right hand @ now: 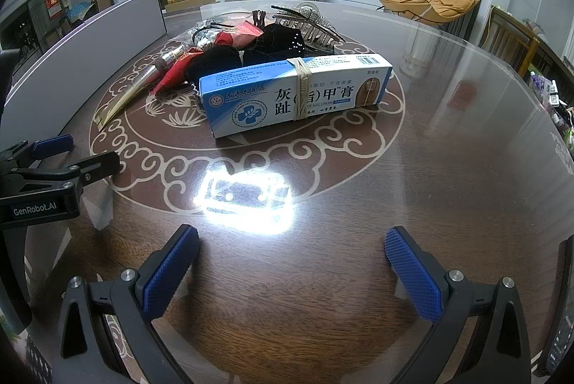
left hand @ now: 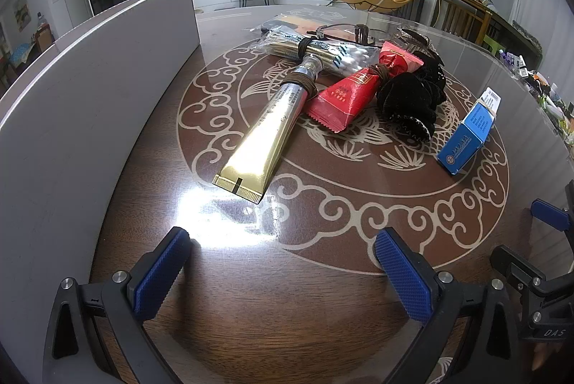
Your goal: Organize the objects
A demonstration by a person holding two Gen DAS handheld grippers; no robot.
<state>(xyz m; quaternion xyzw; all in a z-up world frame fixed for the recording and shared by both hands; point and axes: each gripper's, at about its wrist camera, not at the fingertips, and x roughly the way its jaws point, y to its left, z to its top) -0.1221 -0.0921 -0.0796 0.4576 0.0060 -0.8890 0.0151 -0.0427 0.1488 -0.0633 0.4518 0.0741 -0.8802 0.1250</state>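
Hovering: both grippers hang over the bench [right hand: 466, 168], neither holding anything
Left gripper [left hand: 281, 262]: fingers spread wide apart, empty, aimed at the pile
Right gripper [right hand: 292, 258]: fingers also wide apart, empty, seen low at the right edge of the left view
Gold tube [left hand: 265, 129]: straight ahead of the left gripper, flat crimped end nearest it, long axis running away toward the cap
Red packet [left hand: 344, 97]: just beside the tube on its right, touching the black scrunchie [left hand: 409, 100]
Blue box [right hand: 297, 93]: directly ahead of the right gripper, long axis across its line of reach, band around its middle
Nearer arm: left for the tube, right for the box, by my judgement
Grey tray [left hand: 89, 89]: along the left edge, its inside hidden
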